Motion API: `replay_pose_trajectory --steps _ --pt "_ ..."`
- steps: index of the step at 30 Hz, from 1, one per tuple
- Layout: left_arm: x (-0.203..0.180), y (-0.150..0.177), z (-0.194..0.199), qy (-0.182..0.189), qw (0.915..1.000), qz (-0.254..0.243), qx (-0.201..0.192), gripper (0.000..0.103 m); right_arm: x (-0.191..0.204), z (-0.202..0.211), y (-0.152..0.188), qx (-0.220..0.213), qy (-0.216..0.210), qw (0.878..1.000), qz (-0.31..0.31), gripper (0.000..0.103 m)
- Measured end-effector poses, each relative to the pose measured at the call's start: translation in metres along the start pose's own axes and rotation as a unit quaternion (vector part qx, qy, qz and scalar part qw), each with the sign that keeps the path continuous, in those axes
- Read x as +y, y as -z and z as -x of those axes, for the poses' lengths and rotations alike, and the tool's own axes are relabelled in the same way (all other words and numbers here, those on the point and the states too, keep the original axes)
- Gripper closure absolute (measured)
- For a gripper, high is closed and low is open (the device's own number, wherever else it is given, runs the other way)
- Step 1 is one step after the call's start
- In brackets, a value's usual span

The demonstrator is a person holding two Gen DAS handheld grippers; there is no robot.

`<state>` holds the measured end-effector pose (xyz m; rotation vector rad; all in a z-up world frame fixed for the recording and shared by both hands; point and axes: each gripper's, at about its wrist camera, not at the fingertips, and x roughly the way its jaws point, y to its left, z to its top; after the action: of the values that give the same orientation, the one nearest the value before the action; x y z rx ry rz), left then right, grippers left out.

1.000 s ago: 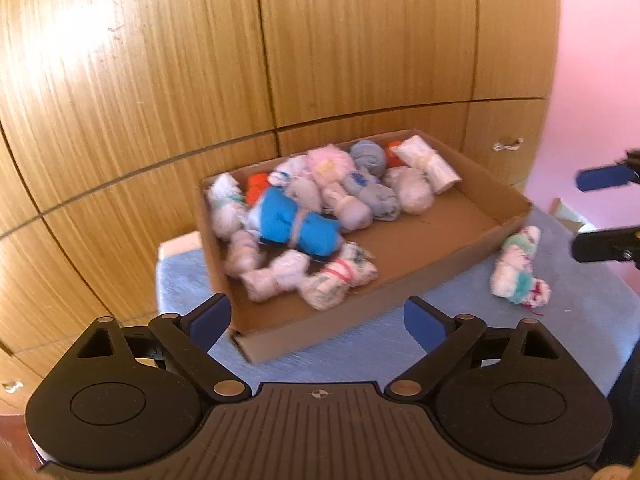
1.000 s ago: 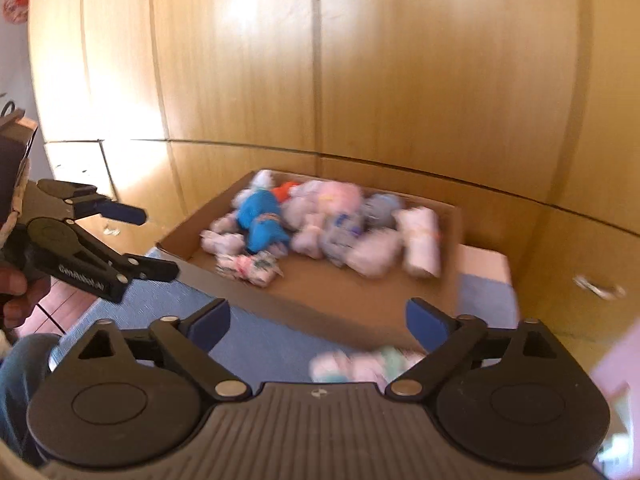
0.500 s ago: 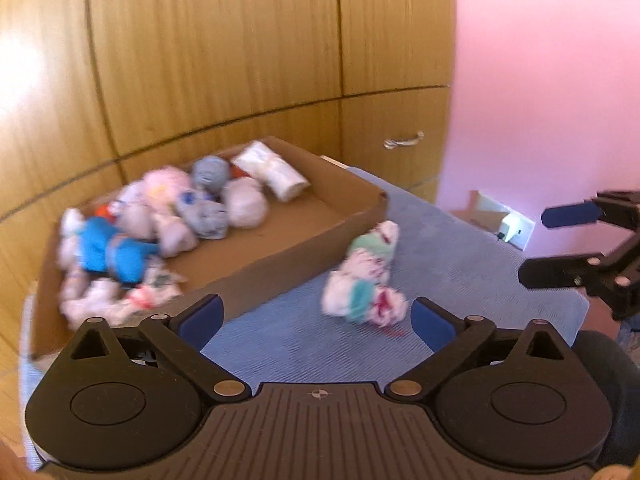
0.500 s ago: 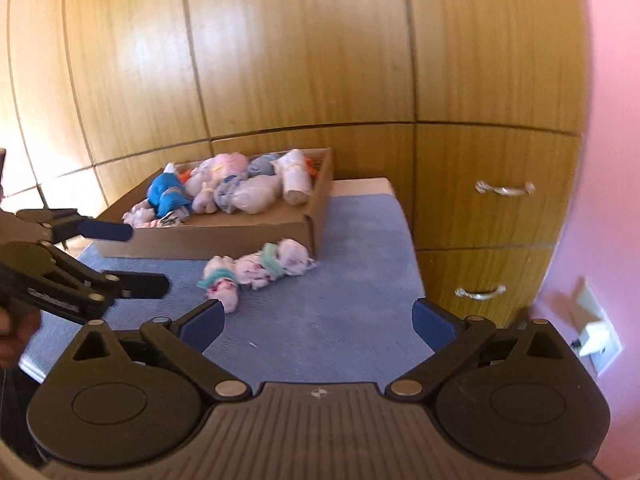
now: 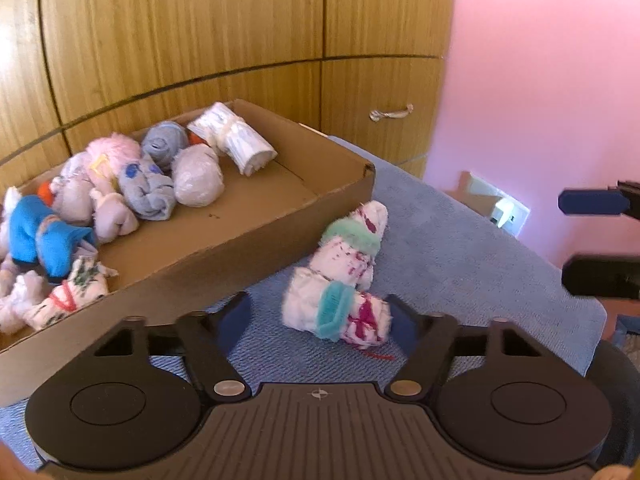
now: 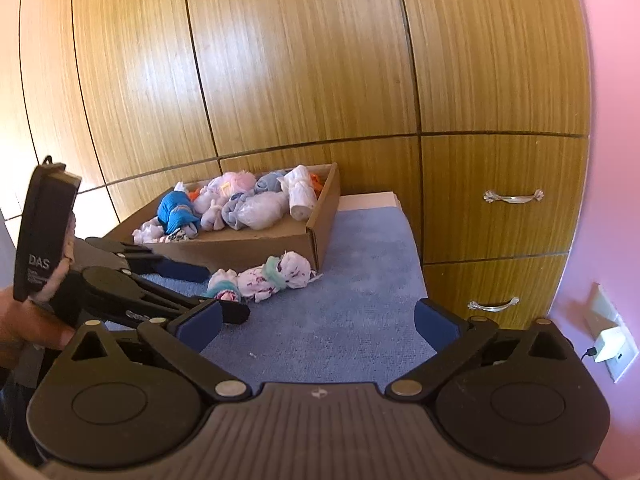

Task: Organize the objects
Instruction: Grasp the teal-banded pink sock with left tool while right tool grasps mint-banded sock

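One cardboard box [image 5: 224, 252] sits on the blue cloth [image 5: 460, 264] against the wooden cabinet [image 6: 300, 60], and we count roughly a dozen rolled sock bundles packed toward its far end. Among them we make out a bright blue bundle [image 5: 38, 240], a grey one [image 5: 148, 188], a fluffy pink one [image 5: 114, 150], a pale lilac one [image 5: 198, 176] and a white roll [image 5: 234, 140] in the far corner; the near part of the box floor is bare. Outside the box, just beside its near wall, lies a white sock bundle with teal cuffs [image 5: 340, 280], resting on the cloth.

Our left gripper [image 5: 320, 316] is closing, with the near end of that bundle between its fingers; the right finger looks to touch the fabric, while the left finger stands clear of it. Our right gripper [image 6: 316, 328] is spread wide over bare cloth, nothing between its fingers.

Bundles at the box's left end are cut off by the frame edge in the left wrist view, and orange scraps behind the pile are too buried to identify. A hand [image 6: 24, 328] shows only partly at the right wrist view's left edge.
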<state>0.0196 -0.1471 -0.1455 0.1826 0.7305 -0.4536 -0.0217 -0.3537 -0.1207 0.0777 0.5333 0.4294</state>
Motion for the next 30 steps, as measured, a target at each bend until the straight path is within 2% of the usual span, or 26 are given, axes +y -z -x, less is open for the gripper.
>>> replay_pose_trajectory --steps 5,11,15,18,23,27,30 --pt "-0.002 0.002 -0.001 0.016 0.9997 -0.016 -0.008 0.044 -0.003 -0.004 -0.002 0.001 0.000 1.000 -0.004 0.001" --pt "-0.002 0.007 0.015 0.005 0.9990 -0.037 -0.023 0.046 0.005 -0.016 -0.010 0.009 0.008 1.000 0.014 0.002" --pt "0.016 0.014 0.032 -0.022 0.9994 -0.007 -0.027 0.046 0.020 -0.036 -0.018 0.016 -0.001 0.999 0.043 0.003" --pt "0.031 0.020 0.043 -0.047 0.9984 0.020 -0.024 0.046 0.037 -0.059 -0.022 0.030 -0.010 0.996 0.089 0.005" --pt "0.045 0.028 0.050 -0.066 0.9968 0.040 -0.020 0.046 0.054 -0.094 -0.025 0.056 -0.012 0.990 0.132 0.008" --pt "0.052 0.032 0.051 -0.065 0.9964 0.054 -0.015 0.046 0.057 -0.110 -0.024 0.076 0.002 0.989 0.130 0.017" --pt "0.054 0.033 0.051 -0.063 0.9963 0.056 -0.016 0.046 0.060 -0.116 -0.024 0.084 0.013 0.988 0.129 0.030"
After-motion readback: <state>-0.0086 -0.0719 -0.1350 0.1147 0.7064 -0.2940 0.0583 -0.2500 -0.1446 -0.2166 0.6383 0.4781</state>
